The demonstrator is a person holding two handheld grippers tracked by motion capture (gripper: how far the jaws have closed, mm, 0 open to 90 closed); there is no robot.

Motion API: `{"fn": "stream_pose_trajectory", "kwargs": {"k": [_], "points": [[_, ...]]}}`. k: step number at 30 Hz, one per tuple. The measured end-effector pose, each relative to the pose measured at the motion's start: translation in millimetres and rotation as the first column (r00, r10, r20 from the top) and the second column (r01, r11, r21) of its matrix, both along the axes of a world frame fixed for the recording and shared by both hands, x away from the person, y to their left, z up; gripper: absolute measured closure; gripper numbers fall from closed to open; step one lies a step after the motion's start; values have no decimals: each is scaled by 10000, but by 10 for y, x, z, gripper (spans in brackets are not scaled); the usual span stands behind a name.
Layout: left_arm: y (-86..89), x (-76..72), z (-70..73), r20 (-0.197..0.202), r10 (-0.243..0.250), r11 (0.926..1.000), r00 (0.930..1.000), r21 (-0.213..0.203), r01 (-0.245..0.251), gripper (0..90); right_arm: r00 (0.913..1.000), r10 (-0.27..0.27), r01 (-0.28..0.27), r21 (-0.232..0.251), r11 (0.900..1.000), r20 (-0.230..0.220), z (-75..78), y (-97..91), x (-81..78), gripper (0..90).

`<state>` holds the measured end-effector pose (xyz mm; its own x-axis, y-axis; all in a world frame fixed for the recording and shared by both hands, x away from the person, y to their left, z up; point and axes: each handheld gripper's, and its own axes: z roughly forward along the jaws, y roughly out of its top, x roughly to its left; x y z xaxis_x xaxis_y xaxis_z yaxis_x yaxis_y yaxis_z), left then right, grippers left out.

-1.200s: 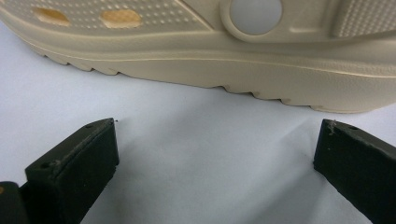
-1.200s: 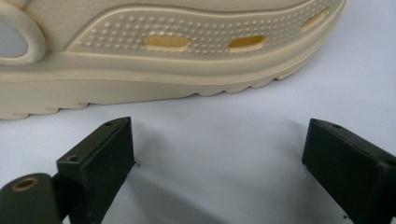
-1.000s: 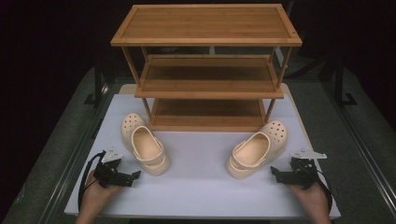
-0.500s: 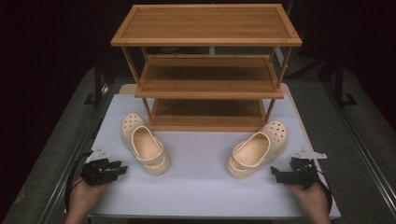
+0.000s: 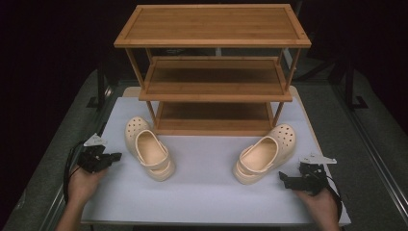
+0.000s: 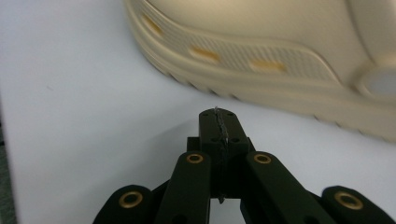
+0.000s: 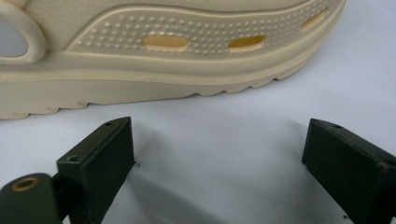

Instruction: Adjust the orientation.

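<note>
1. While the left tongs (image 5: 114,156) sit at the left edge of the white tabletop (image 5: 207,192), their jaws have just been closing and now meet with nothing between them; the left gripper view shows the tips pressed together, just short of the shoe's sole.
2. Left clog (image 5: 149,154): cream foam-type shoe, lies left of centre on the tabletop, toe toward the rack, heel toward the person, strap at the heel end. Apart from the left tongs, near them.
3. Handling guess: light, soft, springy, matte and likely not slippery, not fragile. A squeeze on the thin side wall would bend it; the thick sole edge (image 6: 261,88) is firmer but wide.
4. Best hold, in my view: pinch the upper rim of the foot opening or the heel strap, jaws across the wall. Shut tongs must open first.
5. Wooden three-shelf rack (image 5: 211,72) stands behind both shoes, shelves bare.
6. Right clog (image 5: 263,155): same kind, right of centre, toe toward the rack and angled right. Same handling, same rim or strap hold.
7. Right tongs (image 5: 284,179): jaws wide apart, empty, pointed at the right clog's side (image 7: 187,60), not touching it.
</note>
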<state>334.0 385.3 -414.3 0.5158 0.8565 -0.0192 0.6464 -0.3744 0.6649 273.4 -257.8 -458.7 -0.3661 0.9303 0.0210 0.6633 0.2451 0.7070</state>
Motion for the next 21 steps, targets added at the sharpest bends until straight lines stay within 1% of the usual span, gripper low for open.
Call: {"fn": "stream_pose_trajectory", "kwargs": {"k": [1,2,3,4,5,6,7,8,9,11,12,13,15,16,17,21], "points": [[10,70,35,83,120,9999,9999,-124,-119,900,10000,-2,2,12,10000,11,-1,0,0,84],[11,140,72,164,148,9999,9998,-54,-147,900,10000,-5,5,16,10000,11,-1,1,0,84],[15,179,96,329,163,9998,9993,-74,-161,900,10000,-4,4,15,10000,12,-1,0,0,84],[17,225,119,317,216,9997,9993,-158,-211,900,10000,-5,5,19,10000,13,-1,0,0,84],[12,272,142,372,248,9997,9990,-70,-246,900,10000,-5,5,19,10000,10,-1,0,-1,84],[15,317,164,427,247,9995,9988,-215,-238,900,10000,-5,5,19,10000,11,-1,0,0,84],[14,366,190,414,252,9994,9988,-243,-242,900,10000,4,-4,5,10000,27,-1,-1,2,84],[6,409,214,525,256,9996,9983,-159,-248,900,10000,2,-2,8,10000,24,-2,-2,1,84],[8,459,237,490,256,9995,9985,-210,-246,900,10000,2,-2,8,10000,28,-1,-2,2,84],[5,555,277,545,293,9995,9981,-137,-286,900,10000,2,-2,10,10000,25,-2,-2,2,84],[4,604,295,557,315,9994,9980,-178,-306,900,10000,3,-3,10,10000,26,-1,-2,3,84],[6,649,309,653,338,9992,9973,-221,-324,900,10000,8,-8,10,10000,26,-2,-3,2,84],[10,746,341,657,409,9989,9970,-259,-392,900,10000,7,-7,13,10000,24,-2,-3,3,84],[11,790,356,743,448,9987,9962,-287,-428,900,10000,6,-6,10,10000,26,-2,-3,2,84],[11,841,369,741,488,9982,9961,-375,-461,900,10000,1,-1,9,10000,26,-1,-3,3,84],[-21,1039,404,801,450,9987,9958,-263,-430,900,10000,7,-7,13,10000,27,-2,-3,2,84]]}}
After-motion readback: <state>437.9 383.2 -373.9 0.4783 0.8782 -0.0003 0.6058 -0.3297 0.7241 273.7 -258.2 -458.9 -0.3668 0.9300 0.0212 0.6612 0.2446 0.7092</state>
